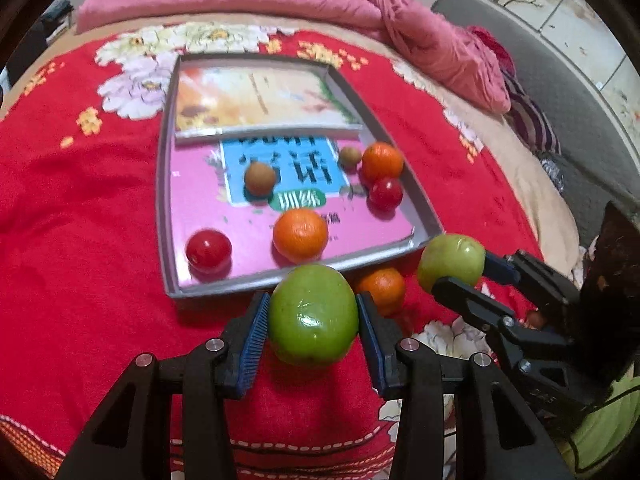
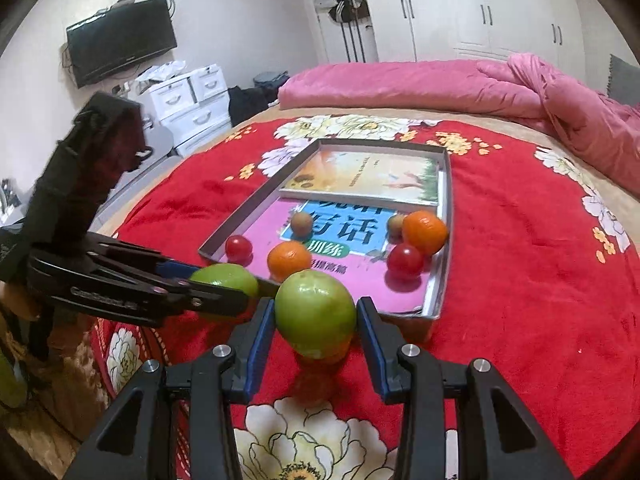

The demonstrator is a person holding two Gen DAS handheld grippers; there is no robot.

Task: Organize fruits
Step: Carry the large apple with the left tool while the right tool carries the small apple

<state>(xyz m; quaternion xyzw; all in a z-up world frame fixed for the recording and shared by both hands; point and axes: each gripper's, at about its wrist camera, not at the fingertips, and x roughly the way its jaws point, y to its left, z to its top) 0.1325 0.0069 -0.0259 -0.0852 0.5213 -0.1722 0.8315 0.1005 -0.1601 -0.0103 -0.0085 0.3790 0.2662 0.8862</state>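
Note:
My left gripper [image 1: 313, 312] is shut on a green apple [image 1: 313, 316], held above the red blanket just in front of the tray's near rim. To its right, my right gripper [image 1: 460, 271] is shut on a second green apple [image 1: 452, 260] near the tray's near right corner. In the right wrist view that apple [image 2: 316, 314] sits between the right gripper's [image 2: 316, 312] blue pads, and the left gripper [image 2: 228, 280] holds its apple [image 2: 224, 278] at the left. The grey tray [image 1: 162, 200] holds two oranges [image 1: 300, 234], two red fruits [image 1: 209, 250] and two small brown fruits [image 1: 260, 178].
One orange [image 1: 382, 286] lies on the red flowered blanket [image 1: 80, 260] between the two grippers. Two books line the tray [image 2: 449, 200]. A pink quilt [image 2: 440, 84] is bunched along the far side of the bed. White drawers [image 2: 192, 108] and a wall TV [image 2: 120, 40] stand beyond the bed.

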